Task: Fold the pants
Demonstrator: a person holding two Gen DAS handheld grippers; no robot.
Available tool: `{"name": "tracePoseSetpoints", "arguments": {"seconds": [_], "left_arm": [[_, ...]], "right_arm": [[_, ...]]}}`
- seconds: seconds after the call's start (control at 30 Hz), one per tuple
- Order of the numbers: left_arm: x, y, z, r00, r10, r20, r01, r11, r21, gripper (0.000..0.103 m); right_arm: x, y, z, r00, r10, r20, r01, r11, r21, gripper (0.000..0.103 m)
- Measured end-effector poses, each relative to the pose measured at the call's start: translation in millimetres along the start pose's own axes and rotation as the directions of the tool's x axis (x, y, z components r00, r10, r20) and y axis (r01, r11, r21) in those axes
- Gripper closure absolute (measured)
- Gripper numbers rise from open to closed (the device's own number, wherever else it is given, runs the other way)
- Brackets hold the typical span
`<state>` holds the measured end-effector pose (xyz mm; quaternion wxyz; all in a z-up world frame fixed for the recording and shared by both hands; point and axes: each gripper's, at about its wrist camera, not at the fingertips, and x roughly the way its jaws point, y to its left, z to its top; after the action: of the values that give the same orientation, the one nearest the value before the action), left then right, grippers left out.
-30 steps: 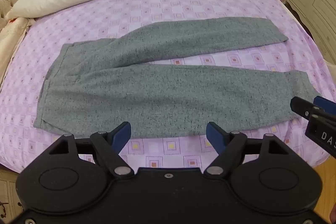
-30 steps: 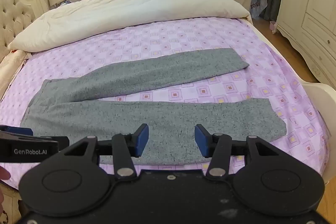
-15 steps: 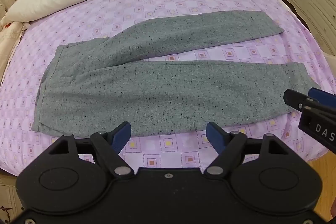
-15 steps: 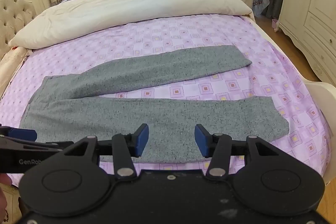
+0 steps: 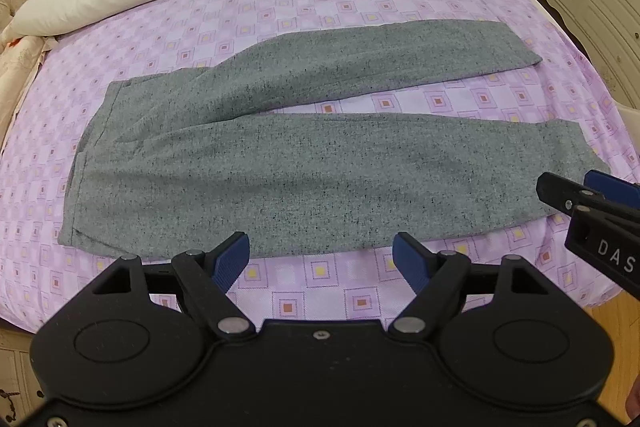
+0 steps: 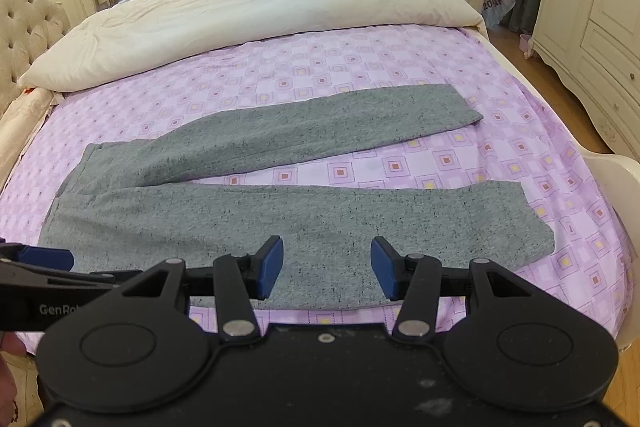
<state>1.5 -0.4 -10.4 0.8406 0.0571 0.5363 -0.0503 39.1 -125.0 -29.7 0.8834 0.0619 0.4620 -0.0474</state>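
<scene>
Grey pants (image 5: 304, 163) lie flat and unfolded on the purple patterned bedsheet (image 5: 280, 7), legs splayed in a narrow V. Long axis runs left-right across both views: waistband (image 5: 86, 163) at the left, hems at the right. Near leg (image 6: 320, 215) sits parallel to the bed edge; far leg (image 6: 328, 131) angles away toward the cream duvet (image 6: 256, 7).

Left tongs (image 5: 322, 259): blades apart, nothing between them, hovering over bare sheet just short of the pants' near edge, roughly mid-length but on the waistband half. Right tongs (image 6: 327, 267): blades apart, empty, poised above the near leg's near edge, on the hem half. Each pair shows at the edge of the other's view, so they're side by side along the near edge.

Pants lie ahead of and below both tongs. Left hand is closer to the waistband, right hand to the near hem (image 6: 536, 223).

My read: no fold made yet. First fold is likely lengthwise, leg onto leg, so grips at waistband corner and hem need the hands spread outward along the axis.
</scene>
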Motion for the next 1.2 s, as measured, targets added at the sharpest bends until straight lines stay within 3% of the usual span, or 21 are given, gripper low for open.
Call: {"name": "tracePoseSetpoints", "arguments": {"seconds": [1.2], "left_arm": [[3.3, 8.8, 4.6, 1.0, 0.002, -0.012, -0.003, 1.0, -0.022, 0.024]], "right_arm": [[9.5, 8.3, -1.9, 1.0, 0.018, -0.022, -0.018, 1.0, -0.019, 0.051]]}}
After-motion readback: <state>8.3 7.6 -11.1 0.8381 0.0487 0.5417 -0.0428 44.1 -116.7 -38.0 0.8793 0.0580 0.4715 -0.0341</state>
